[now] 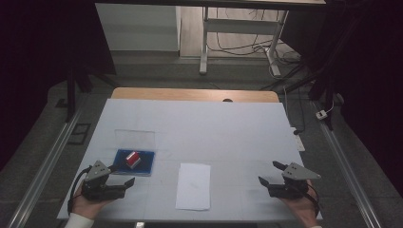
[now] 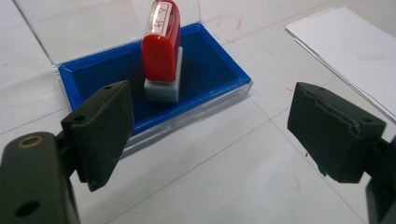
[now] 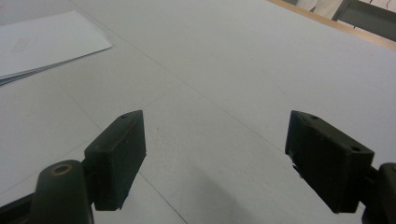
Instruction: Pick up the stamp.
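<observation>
High view: both grippers, left gripper (image 1: 120,174) and right gripper (image 1: 270,172), gape wide; paper sheet (image 1: 193,185) lies between.

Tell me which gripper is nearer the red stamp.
Left. The left gripper sits open just in front of the red stamp on its blue ink pad; the right gripper is open far across the table.

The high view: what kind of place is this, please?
Probably a lab or recording workspace: a white-covered table under dark surroundings, loose cables on the floor behind, and hand-held grippers, left and right.
</observation>
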Demonstrator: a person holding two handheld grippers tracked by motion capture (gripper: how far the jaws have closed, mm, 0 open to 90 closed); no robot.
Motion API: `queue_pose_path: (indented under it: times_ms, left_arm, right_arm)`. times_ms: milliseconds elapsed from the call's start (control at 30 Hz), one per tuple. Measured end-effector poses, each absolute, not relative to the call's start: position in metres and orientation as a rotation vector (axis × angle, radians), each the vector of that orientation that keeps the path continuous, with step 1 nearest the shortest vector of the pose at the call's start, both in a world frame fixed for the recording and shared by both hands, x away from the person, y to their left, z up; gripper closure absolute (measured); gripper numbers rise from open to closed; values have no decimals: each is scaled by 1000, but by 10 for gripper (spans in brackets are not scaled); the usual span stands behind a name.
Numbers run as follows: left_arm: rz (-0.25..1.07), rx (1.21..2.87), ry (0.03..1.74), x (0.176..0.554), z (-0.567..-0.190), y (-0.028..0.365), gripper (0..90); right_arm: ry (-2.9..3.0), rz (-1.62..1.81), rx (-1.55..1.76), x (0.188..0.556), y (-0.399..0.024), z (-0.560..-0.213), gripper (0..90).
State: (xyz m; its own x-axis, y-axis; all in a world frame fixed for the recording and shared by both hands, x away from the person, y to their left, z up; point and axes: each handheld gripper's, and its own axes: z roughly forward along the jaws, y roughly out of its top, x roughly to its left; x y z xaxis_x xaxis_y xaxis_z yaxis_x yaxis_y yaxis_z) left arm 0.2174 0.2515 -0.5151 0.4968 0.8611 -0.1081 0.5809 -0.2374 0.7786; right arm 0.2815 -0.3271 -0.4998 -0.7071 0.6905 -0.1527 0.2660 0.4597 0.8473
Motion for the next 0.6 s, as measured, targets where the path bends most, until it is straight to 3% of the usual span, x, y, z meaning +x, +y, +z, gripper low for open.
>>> queue_pose_path:
  times_ms: [600]
  left_arm:
    - [443, 1942, 1182, 217, -511, 251, 153]
  right_arm:
    - [2244, 1167, 805, 283, -326, -501, 219]
